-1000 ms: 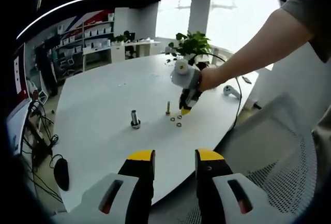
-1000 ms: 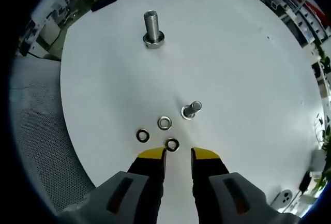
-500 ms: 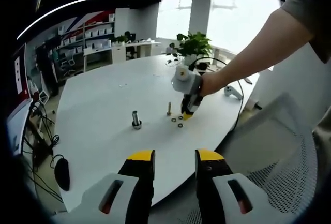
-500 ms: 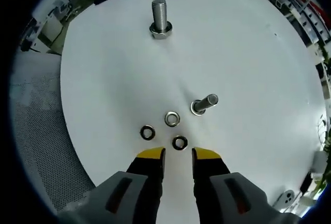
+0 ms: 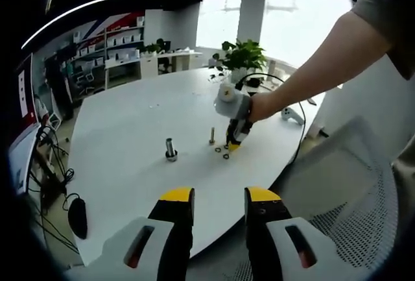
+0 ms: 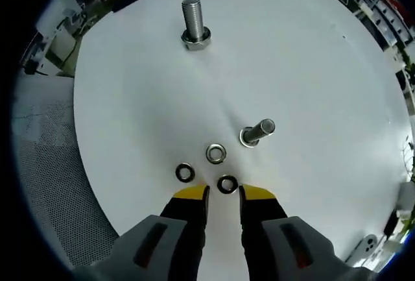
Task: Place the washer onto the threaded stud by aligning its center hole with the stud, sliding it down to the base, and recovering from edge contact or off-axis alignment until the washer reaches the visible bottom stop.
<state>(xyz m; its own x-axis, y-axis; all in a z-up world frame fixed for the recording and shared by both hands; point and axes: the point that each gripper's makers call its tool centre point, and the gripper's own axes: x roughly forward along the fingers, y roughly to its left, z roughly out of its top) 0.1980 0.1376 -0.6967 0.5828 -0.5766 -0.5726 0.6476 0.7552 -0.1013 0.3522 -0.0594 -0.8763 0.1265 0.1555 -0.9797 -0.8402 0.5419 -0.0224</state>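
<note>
Right gripper (image 6: 224,193) hovers over the white table (image 6: 311,67), jaws narrowly apart, holding nothing; nearest washer (image 6: 227,183) lies flat just ahead of the tips. Left gripper (image 5: 219,196) held well back off the table edge, jaws narrowly apart, empty.

Risk: thin flat washer may skid or tip out of the pinch, or nudge its neighbours.

Count: 3 washers, 2 upright studs – small stud (image 6: 257,130) near the washers, large stud (image 6: 193,23) well apart.

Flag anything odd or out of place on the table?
Nothing stands out. Three washers lie flat and loose beside the small stud; the large stud stands upright, bare. Right gripper hovers open over them.
</note>
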